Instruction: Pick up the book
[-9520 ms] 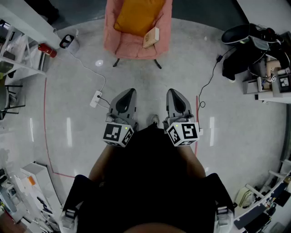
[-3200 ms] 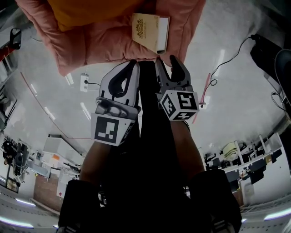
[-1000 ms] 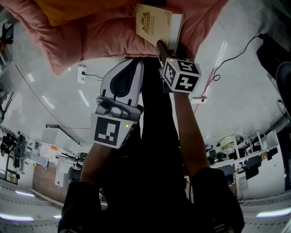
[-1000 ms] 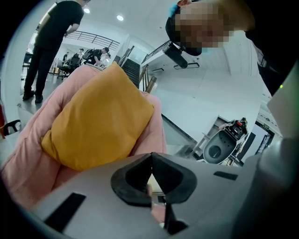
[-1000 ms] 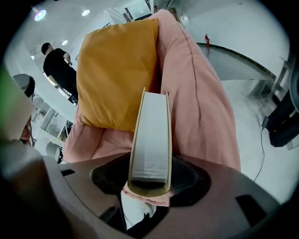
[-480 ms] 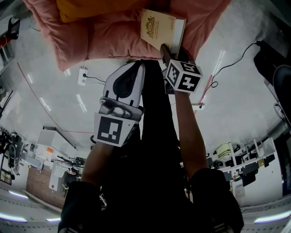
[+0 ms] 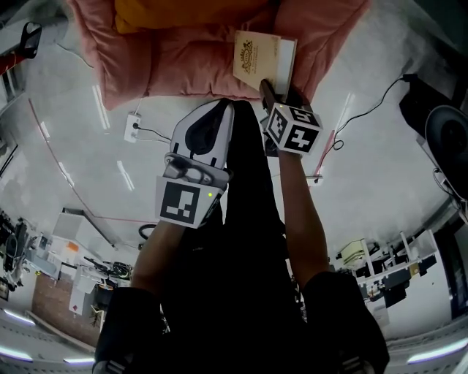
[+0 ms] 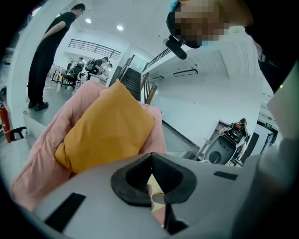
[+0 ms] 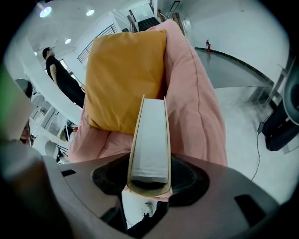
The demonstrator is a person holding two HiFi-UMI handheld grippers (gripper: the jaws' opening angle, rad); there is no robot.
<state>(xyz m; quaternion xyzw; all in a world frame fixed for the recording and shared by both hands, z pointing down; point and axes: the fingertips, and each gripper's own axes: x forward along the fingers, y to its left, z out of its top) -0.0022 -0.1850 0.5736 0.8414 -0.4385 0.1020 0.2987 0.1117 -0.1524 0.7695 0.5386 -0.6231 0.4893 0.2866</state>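
The book (image 7: 257, 57) sits at the front right corner of the pink armchair (image 7: 175, 62) seat, close against the right armrest. The right gripper (image 7: 272, 89) has its jaws clamped on the book's near end. In the right gripper view the pale page block (image 9: 149, 140) stands upright between the pads, with the covers pressed from both sides. The left gripper (image 7: 225, 108) hangs short of the seat's front edge, its jaws pressed together with nothing in them.

To do the lift well, I judge the grip should stay firm and deep. The hold is on one end only, so the far end may sag or swing. Raise it straight up, away from the armrest and the seat padding, without twisting the wrist. The free gripper could steady the book from below if it droops. Whether the book has cleared the seat I cannot tell.

Counted — one book, one orange cushion (image 7: 183, 13) against the chair back, one armchair, two grippers.
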